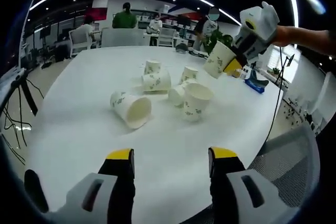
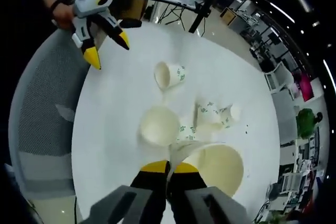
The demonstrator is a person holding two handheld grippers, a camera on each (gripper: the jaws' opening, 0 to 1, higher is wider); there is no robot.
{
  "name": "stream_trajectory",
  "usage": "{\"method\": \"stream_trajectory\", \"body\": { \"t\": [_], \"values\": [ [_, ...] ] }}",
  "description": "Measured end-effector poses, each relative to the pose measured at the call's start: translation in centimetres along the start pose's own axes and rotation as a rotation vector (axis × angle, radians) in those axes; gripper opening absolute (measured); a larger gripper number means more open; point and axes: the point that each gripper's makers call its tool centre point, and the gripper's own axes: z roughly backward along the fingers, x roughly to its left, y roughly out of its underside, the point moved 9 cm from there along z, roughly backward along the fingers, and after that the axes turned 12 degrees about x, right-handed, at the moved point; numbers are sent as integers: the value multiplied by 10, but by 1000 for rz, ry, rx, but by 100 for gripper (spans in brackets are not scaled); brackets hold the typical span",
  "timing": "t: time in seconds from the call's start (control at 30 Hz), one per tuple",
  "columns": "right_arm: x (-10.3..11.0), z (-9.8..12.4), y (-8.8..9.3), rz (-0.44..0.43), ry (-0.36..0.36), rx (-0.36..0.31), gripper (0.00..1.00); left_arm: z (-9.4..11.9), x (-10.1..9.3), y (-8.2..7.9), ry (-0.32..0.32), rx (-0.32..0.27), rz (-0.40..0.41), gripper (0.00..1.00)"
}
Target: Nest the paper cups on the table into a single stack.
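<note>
Right tongs (image 2: 169, 169) pinch a cup (image 2: 218, 167) by its rim, aloft; left tongs (image 1: 170, 156) spread, short of the fallen cups (image 1: 168, 90).

Grey mesh chair (image 1: 294, 161) beside table; tripod (image 2: 202, 3) beyond.

Six paper cups (image 1: 131, 109) in all, five on one white table (image 1: 79, 124), one held aloft

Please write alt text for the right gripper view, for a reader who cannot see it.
The right gripper is shut on the rim of a paper cup, held above a white table. Below it lie several loose paper cups, and the left gripper hangs open at the upper left.
</note>
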Motion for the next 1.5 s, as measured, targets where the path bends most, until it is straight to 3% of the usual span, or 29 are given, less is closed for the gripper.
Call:
{"method": "stream_trajectory", "body": {
  "t": [0.27,0.53,1.03,1.5],
  "values": [
    [-4,15,-27,81,3,-25,0,0,-1,0,2,-1,-6,56],
    [1,15,-45,139,-11,-36,0,0,1,0,0,-6,2,55],
    [2,19,-65,168,-30,-67,0,0,1,0,2,-10,3,55],
    [8,18,-70,190,-48,-66,0,3,-1,-2,2,-18,4,55]
  ]
}}
